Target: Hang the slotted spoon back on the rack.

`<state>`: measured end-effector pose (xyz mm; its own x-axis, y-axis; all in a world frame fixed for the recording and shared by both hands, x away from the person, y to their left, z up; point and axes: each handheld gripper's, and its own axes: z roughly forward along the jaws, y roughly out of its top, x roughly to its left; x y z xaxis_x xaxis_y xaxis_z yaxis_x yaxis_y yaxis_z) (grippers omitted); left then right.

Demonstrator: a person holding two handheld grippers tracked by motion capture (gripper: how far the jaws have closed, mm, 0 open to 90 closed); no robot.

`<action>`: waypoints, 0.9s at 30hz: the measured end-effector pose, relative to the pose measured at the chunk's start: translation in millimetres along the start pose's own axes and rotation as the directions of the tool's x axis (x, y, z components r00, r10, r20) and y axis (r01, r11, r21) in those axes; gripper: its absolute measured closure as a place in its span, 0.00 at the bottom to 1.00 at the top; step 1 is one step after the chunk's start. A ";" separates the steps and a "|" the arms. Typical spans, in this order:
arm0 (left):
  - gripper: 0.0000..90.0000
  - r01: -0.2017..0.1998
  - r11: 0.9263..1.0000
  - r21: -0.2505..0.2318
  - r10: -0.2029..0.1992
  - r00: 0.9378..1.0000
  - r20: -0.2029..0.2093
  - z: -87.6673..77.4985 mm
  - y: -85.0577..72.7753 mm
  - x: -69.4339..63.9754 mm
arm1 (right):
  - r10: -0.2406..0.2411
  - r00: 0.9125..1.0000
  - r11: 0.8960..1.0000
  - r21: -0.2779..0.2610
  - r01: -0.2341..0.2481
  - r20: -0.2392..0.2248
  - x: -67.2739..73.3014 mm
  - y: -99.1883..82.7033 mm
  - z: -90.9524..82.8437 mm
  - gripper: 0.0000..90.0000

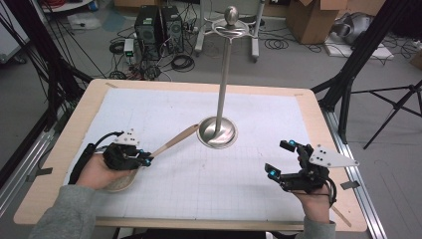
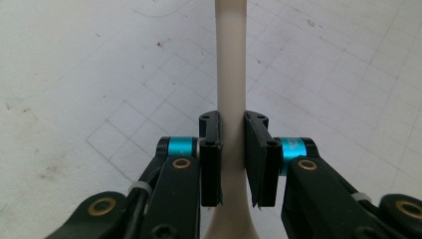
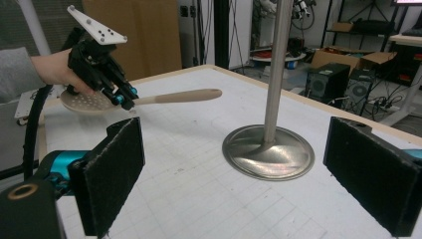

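Spoon (image 1: 171, 142), handle clamped in my left gripper (image 1: 148, 159), right gripper (image 1: 278, 158) wide and empty: risk, handle tip striking stand (image 1: 217, 132).

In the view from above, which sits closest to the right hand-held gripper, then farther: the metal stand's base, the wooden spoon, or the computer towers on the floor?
From the right hand-held gripper:
1. Stand's base, mid-table.
2. Wooden spoon, held at the left.
3. Computer towers, on the floor beyond the table.

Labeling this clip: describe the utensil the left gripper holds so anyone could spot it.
On the white grid mat, look left of the tall steel stand. The left gripper is shut on a pale wooden slotted spoon; its handle points toward the stand's base, the only wooden item there.
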<state>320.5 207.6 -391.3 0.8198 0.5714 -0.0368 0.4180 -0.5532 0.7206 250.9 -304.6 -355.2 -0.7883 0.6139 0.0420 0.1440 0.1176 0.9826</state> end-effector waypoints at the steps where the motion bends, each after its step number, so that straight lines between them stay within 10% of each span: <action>1: 0.86 0.004 1.000 -0.006 -0.004 1.000 -0.001 -1.1 0.2 0.0 | 0.000 1.000 1.000 0.000 0.000 -0.001 0.0 0.0 -0.1 0.09; 27: 0.86 0.000 0.989 -0.147 -0.001 1.000 -0.005 -28.4 11.4 0.2 | 0.000 1.000 1.000 -0.005 0.000 -0.002 -1.7 0.2 1.6 0.09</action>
<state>314.3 218.6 -363.4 0.8174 0.5751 -0.0339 0.3561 -0.4580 0.8145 253.2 -304.3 -355.4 -0.7892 0.6126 0.0422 0.1410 0.1139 0.9834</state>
